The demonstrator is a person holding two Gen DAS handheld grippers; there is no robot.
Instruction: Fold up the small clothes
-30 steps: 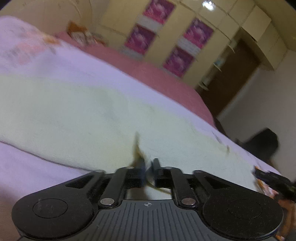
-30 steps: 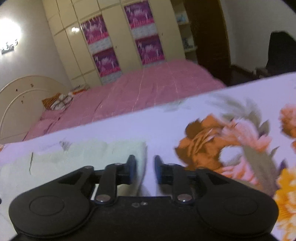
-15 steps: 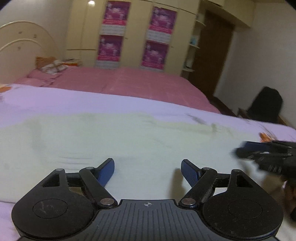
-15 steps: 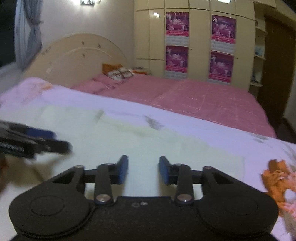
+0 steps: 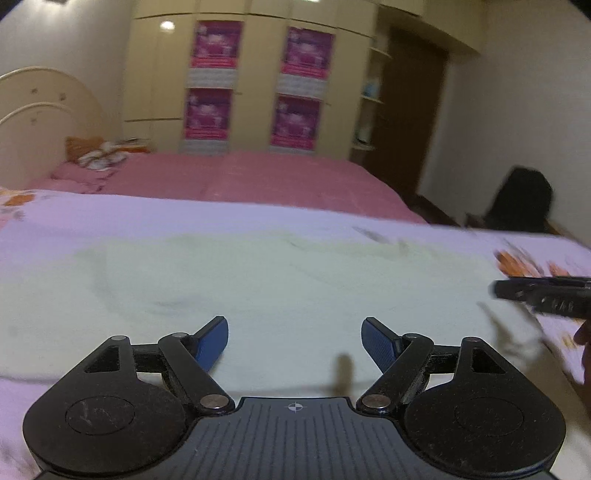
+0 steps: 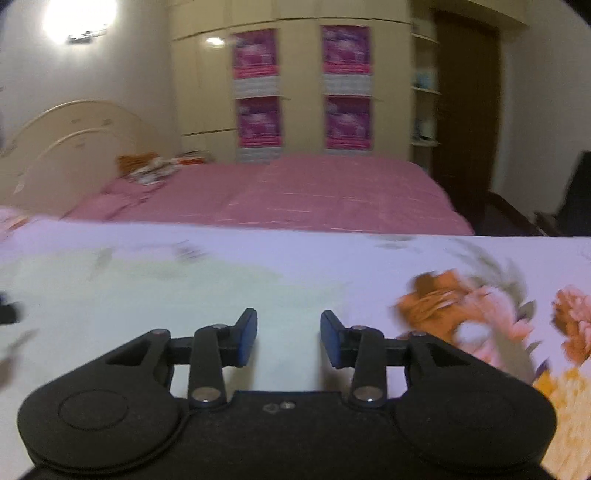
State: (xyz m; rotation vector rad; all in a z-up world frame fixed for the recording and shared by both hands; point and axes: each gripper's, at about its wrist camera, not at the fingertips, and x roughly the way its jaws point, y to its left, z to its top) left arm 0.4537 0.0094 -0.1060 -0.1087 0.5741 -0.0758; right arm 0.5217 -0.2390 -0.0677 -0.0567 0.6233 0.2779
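Pale-yellow cloth (image 5: 258, 288) across mid-frame looks soft, light and floppy, best pinched at an edge; left gripper (image 5: 294, 341) and right gripper (image 6: 288, 338) gape empty.

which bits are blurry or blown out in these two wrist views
Left wrist view: the right gripper at the right edge is motion-smeared, the pale cloth soft, the left gripper sharp. Right wrist view: the wall lamp is blown out, the floral sheet smeared, the wardrobe bowed by the fisheye lens.

Left tool (image 5: 294, 341), jaws wide apart and empty, above a pale yellow cloth (image 5: 277, 288) lying flat on a floral bedsheet (image 5: 110, 214).
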